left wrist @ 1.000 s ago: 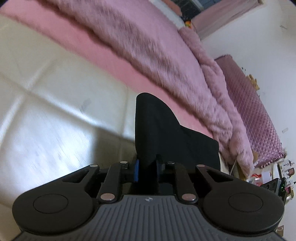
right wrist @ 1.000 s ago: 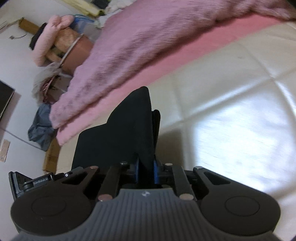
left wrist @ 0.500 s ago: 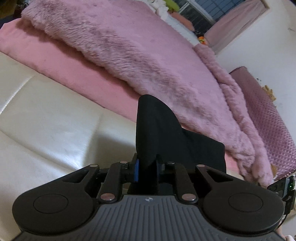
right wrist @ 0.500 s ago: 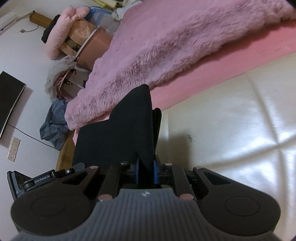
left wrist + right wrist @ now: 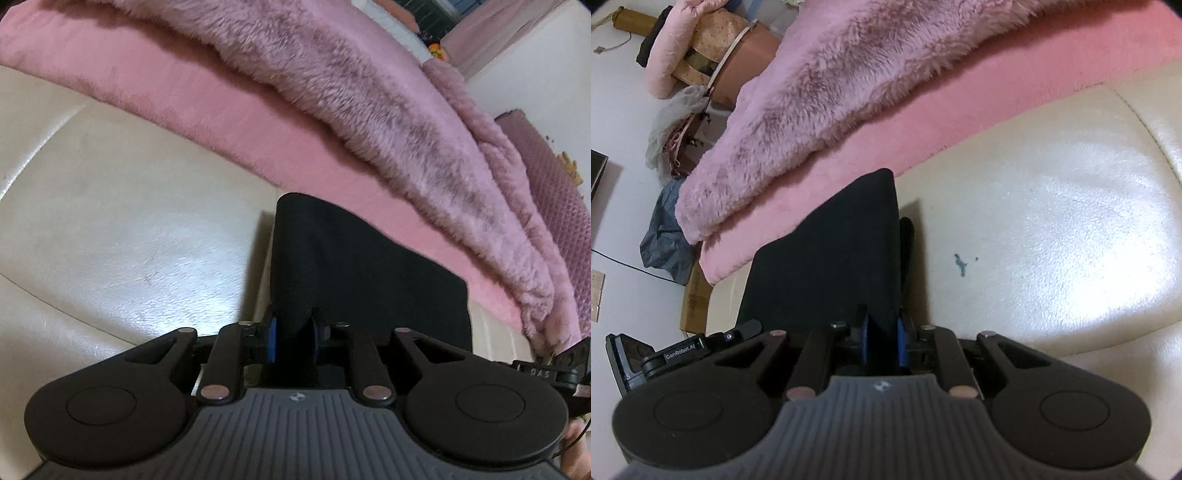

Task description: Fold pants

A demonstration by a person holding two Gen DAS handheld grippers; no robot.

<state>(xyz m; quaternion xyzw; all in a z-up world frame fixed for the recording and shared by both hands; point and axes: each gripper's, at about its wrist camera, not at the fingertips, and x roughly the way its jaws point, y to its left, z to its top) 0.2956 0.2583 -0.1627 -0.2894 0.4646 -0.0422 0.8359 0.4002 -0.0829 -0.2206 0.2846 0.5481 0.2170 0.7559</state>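
The black pants (image 5: 354,266) hang stretched between my two grippers, above a cream leather surface (image 5: 122,221). My left gripper (image 5: 293,341) is shut on one edge of the cloth, which rises from between its blue pads. My right gripper (image 5: 881,341) is shut on the other edge of the pants (image 5: 834,258) in the same way. The right gripper's body shows at the lower right of the left wrist view (image 5: 554,369), and the left gripper's body shows at the lower left of the right wrist view (image 5: 676,354). The lower part of the pants is hidden behind the grippers.
A pink sheet (image 5: 192,99) and a fluffy pink blanket (image 5: 332,74) lie just beyond the cream surface. In the right wrist view there are a cardboard box (image 5: 696,295), a grey cloth heap (image 5: 665,236) and bags (image 5: 679,122) on the floor at left. A small blue stain (image 5: 960,264) marks the leather.
Both grippers have moved down and forward with the pants, closer to the cream surface and the pink sheet. Both stay shut on the cloth.
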